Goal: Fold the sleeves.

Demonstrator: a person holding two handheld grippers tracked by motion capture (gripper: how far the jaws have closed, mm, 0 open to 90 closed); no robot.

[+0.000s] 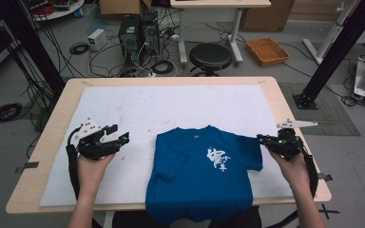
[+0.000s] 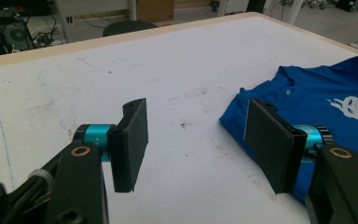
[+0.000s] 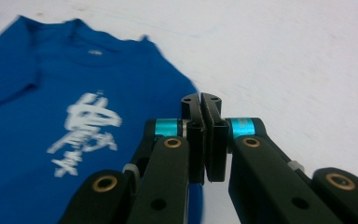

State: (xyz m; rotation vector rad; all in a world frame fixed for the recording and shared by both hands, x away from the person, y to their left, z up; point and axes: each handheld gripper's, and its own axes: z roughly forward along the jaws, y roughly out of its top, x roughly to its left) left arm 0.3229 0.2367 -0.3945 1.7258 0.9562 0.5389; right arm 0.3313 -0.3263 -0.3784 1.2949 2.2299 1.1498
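A: Place of the blue T-shirt (image 1: 195, 185)?

B: Flat on the white mat (image 1: 171, 104), print up, at the near middle of the worktop (image 1: 57, 114). Collar toward the far side, hem over the near edge, so long axis straight away from the person.

A: And the right claw (image 1: 261, 139)?

B: Pressed fully shut, seemingly on nothing (no cloth visible between the pads in the right gripper view). Sits just beside the spread sleeve (image 1: 249, 153), at its outer edge. Hard to tell from above whether touching or a shade apart.

A: Which way from that claw to the shirt?

B: Inward, toward the middle of the worktop. From the right claw (image 3: 201, 100) itself, blue T-shirt (image 3: 37, 93) off to the left and ahead, bare mat to the right.

A: Left claw (image 1: 119, 133)?

B: Wide open, empty, well apart from the shirt across bare mat. In its own view, left claw (image 2: 196, 140) with the blue T-shirt (image 2: 335, 88) beyond the right-hand jaw. Near sleeve (image 1: 171, 164) there apparently already tucked in over the body.

A: So nearer by far?

B: The right one. Probably needs to open first, then take the spread sleeve and carry it inward across the long axis.
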